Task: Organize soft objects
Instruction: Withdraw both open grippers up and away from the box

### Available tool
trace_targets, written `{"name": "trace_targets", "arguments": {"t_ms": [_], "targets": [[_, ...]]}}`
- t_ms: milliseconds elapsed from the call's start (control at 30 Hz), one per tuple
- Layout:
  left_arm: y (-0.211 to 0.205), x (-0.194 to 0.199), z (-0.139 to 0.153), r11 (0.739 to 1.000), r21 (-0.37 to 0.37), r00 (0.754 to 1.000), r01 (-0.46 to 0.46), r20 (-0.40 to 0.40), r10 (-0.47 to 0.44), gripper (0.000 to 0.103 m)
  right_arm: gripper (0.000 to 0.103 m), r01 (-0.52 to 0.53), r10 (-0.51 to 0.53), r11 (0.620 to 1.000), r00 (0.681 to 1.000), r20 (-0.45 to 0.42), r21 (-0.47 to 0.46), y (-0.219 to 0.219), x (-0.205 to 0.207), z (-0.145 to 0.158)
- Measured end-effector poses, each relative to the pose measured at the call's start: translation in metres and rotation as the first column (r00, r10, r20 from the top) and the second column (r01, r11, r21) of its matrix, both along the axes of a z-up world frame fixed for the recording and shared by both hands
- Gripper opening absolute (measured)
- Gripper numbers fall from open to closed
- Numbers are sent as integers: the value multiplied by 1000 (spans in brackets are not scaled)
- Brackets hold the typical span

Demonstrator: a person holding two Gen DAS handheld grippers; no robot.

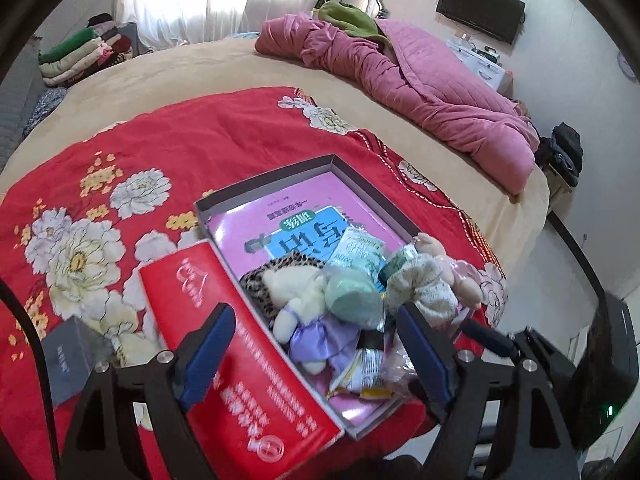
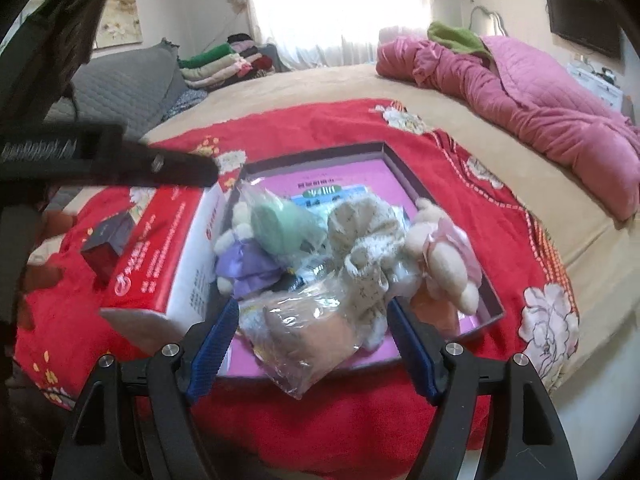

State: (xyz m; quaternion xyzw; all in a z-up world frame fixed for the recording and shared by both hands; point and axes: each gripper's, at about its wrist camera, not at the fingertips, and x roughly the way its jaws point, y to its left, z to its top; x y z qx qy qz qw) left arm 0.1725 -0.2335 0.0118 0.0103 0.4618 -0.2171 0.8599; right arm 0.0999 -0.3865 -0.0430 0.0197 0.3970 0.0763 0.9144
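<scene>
A shallow grey box (image 1: 224,200) lay on the red flowered quilt (image 1: 224,132) near the foot of the bed, with a pink book (image 1: 280,216) flat on its bottom. The soft things were piled in the near end of that box: a cream plush doll in a purple dress (image 1: 320,336), a mint-green pad in clear wrap (image 1: 352,296), a knitted cream scrunchie (image 2: 364,236) and a pale teddy with a pink skirt (image 2: 440,256) at the right wall. A clear bag holding something brownish (image 2: 308,332) lay at the near edge, partly over the rim.

A long red carton (image 1: 228,340) sat just beside the box's left wall, and a small dark box (image 1: 68,356) lay on the quilt further left.

The left gripper (image 1: 316,356) hung over the near end of the pile with its blue pads spread wide, gripping nothing. The right gripper (image 2: 316,344) was likewise released, its pads standing to either side of the clear bag without pressing on it.

Far across the bed lay a crumpled pink duvet (image 1: 420,88), and folded clothes (image 1: 80,56) were stacked at the far left.
</scene>
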Motion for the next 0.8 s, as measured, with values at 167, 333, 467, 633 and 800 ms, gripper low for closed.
{"name": "trace_targets", "arguments": {"t_ms": [167,333,467,633,800], "targets": [[23,-23,12,998,11,997,-65,42,64,83,78,67,-67,998,997,23,-2,4,-18,24],[34,-50,18,996,38,995,-78,61,76,84,78,197,-197,980,980,4,-5,6,-49,46],[34,-74,15,997,53,998,-50,51,47,84,78,262,-261,965,962,-78,0,13,-64,48],[34,-93,9,997,63,999,-39,36,37,84,78,301,-302,953,947,-111,-22,17,-77,44],[40,-105,6,996,72,998,-50,29,48,84,78,304,-306,952,945,-119,-34,24,-85,41]]}}
